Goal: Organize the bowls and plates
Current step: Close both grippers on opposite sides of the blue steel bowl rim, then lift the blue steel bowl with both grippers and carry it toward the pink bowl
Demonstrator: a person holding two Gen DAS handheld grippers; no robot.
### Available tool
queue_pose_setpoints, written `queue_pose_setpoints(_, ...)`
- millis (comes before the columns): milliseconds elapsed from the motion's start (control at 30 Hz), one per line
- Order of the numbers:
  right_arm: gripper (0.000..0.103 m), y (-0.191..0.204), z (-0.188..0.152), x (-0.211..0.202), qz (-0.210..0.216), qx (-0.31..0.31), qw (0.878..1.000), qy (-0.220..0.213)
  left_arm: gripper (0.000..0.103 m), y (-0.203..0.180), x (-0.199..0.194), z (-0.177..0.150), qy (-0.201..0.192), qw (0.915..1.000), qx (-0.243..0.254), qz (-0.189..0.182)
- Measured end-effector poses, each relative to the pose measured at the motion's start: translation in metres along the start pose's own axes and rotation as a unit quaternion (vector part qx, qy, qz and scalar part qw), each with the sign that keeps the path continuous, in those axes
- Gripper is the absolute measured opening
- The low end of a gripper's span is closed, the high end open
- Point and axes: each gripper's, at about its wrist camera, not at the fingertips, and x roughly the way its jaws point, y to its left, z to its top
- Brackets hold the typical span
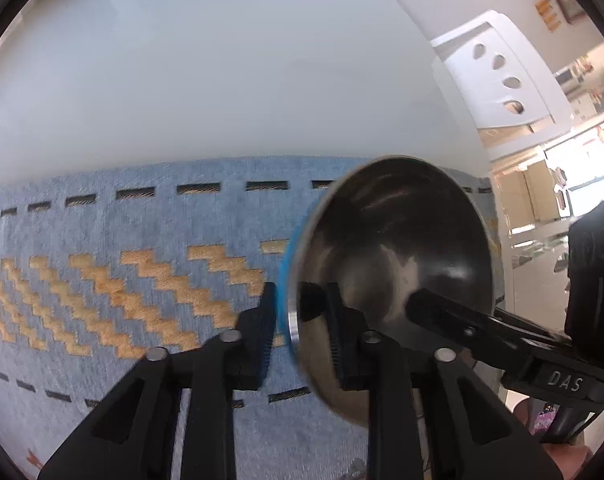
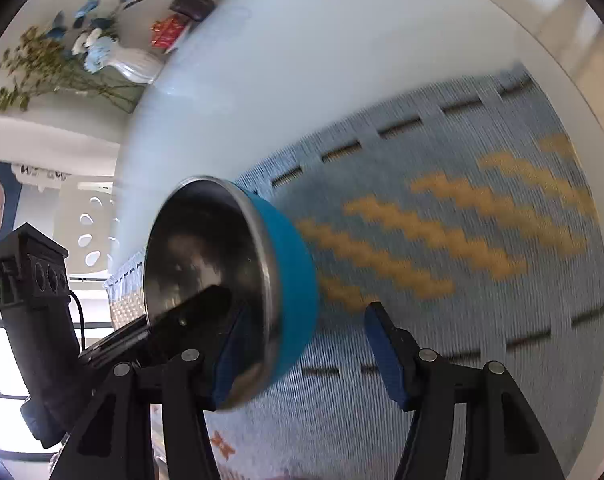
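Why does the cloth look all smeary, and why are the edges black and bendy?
Right wrist view: the cloth is streaked with motion blur. Left wrist view: its zigzags look sharper, though the bowl rim smears. Both views: the fisheye lens curves the white table and darkens the corners.

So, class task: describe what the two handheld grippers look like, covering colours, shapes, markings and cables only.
Both are black plastic with angular linkage arms and round silver pivot pins. The left gripper has black ribbed pads; from the right wrist view its boxy black body carries a black cable. The right gripper has blue pads; from the left wrist view its body bears the white letters DAS. No sleeves show clearly.
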Motion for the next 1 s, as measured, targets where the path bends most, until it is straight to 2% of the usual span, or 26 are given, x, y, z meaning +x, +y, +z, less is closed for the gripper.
queue_pose_setpoints(33,0.054,0.003,0.001,0.001,0.001,-0.006,1.000,-0.004,0.017,-0.003,-0.001,-0.001,-0.007,0.9999,0.005,0.006)
queue_pose_setpoints(67,0.039,0.005,0.002,0.005,0.006,-0.008,1.000,-0.001,0.015,-0.004,-0.002,-0.001,-0.017,0.9997,0.006,0.015)
queue_pose_setpoints(100,0.030,0.005,0.002,0.008,0.016,-0.005,1.000,0.007,0.014,-0.004,-0.008,0.001,-0.025,0.9995,0.005,0.019)
queue_pose_setpoints(167,0.027,0.004,0.000,0.011,0.017,0.003,1.000,0.010,0.014,-0.002,-0.010,0.003,-0.026,0.9995,0.004,0.016)
queue_pose_setpoints(333,0.025,-0.006,-0.002,0.010,0.036,0.016,0.999,0.017,0.013,-0.002,-0.011,0.005,-0.020,0.9996,0.010,0.017)
queue_pose_setpoints(533,0.025,-0.002,-0.003,0.008,0.028,0.014,0.999,0.020,0.013,-0.006,-0.009,0.009,-0.014,0.9998,0.008,0.013)
queue_pose_setpoints(1000,0.025,0.006,-0.006,-0.014,0.027,0.005,1.000,0.008,0.014,-0.017,-0.033,-0.001,-0.021,0.9991,0.036,0.009)
